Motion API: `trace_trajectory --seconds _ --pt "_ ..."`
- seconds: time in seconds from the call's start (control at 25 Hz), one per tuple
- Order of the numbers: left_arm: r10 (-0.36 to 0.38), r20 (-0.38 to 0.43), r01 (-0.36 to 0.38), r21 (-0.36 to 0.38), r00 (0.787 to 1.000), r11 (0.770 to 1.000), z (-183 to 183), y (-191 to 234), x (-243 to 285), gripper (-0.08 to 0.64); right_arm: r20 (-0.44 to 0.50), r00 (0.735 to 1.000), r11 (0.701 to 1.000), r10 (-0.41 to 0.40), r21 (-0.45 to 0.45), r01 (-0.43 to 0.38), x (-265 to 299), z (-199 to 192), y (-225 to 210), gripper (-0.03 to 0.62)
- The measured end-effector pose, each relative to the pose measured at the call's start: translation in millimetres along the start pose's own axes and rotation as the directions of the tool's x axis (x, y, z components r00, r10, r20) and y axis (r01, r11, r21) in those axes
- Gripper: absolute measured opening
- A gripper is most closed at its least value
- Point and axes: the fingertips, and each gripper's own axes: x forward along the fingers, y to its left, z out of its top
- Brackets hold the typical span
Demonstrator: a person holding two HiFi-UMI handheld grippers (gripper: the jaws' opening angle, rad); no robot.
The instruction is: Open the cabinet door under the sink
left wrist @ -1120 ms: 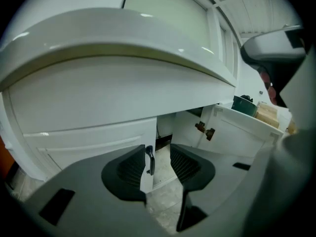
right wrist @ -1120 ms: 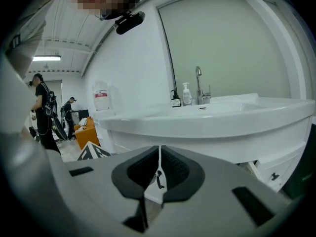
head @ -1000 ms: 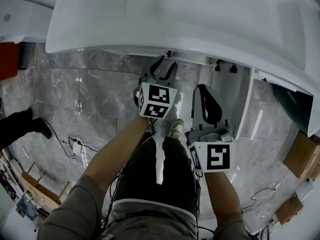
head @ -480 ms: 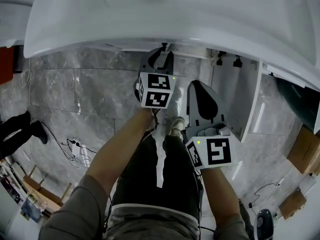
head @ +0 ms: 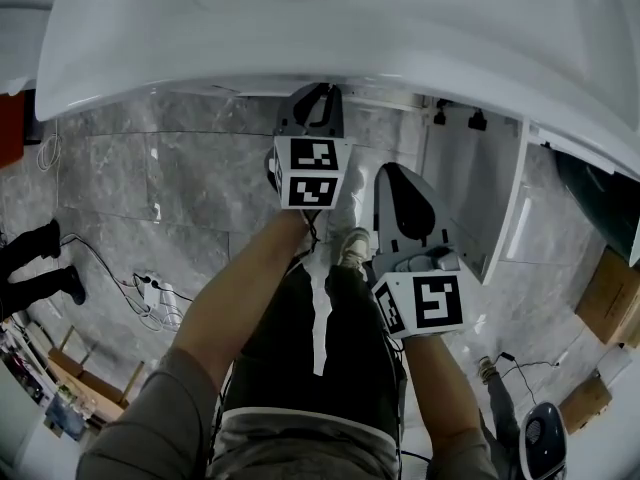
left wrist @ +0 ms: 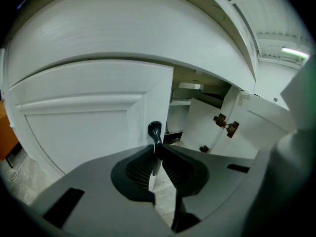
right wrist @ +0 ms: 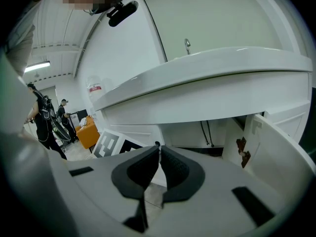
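The white left cabinet door (left wrist: 84, 127) under the sink (head: 350, 28) is closed and carries a slim black handle (left wrist: 154, 130) at its right edge. My left gripper (left wrist: 157, 149) has that handle between its pads; the jaws are closing and press on it. In the head view the left gripper (head: 320, 98) reaches in under the basin rim. The right cabinet door (head: 480, 198) stands swung open, its hinges (left wrist: 224, 125) showing. My right gripper (head: 398, 178) hangs in front of the opening, shut with nothing in it (right wrist: 159, 152).
The basin rim (right wrist: 207, 88) overhangs both grippers closely. Pipes (right wrist: 205, 132) run down inside the open cabinet. Cables and a power strip (head: 150, 288) lie on the marble floor at left, cardboard boxes (head: 605, 308) at right. Other people (right wrist: 44, 122) stand far off at the left.
The left jaws, wide open a second ago, have closed in on the door handle. Both grippers sank a little under the basin rim.
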Motion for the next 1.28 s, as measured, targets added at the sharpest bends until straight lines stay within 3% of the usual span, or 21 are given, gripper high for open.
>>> trace_trajectory --seconds 0.36,1.0,1.28 --pt "-0.032 -0.02 0.033 0.064 0.999 0.997 -15 -7 -17 0.057 -0.015 1.0 1.0 -0.014 0.007 0.014 -10 -4 0 0.035" --pt "-0.103 -0.031 0.106 0.162 0.994 0.981 -63 -9 -86 0.055 -0.095 0.995 1.0 0.006 -0.018 -0.008 -25 -20 45 0.035" --pt "-0.089 -0.047 0.095 0.15 0.995 0.984 -88 -2 -118 0.055 -0.121 0.991 0.997 0.051 -0.05 -0.057 -31 -31 78 0.035"
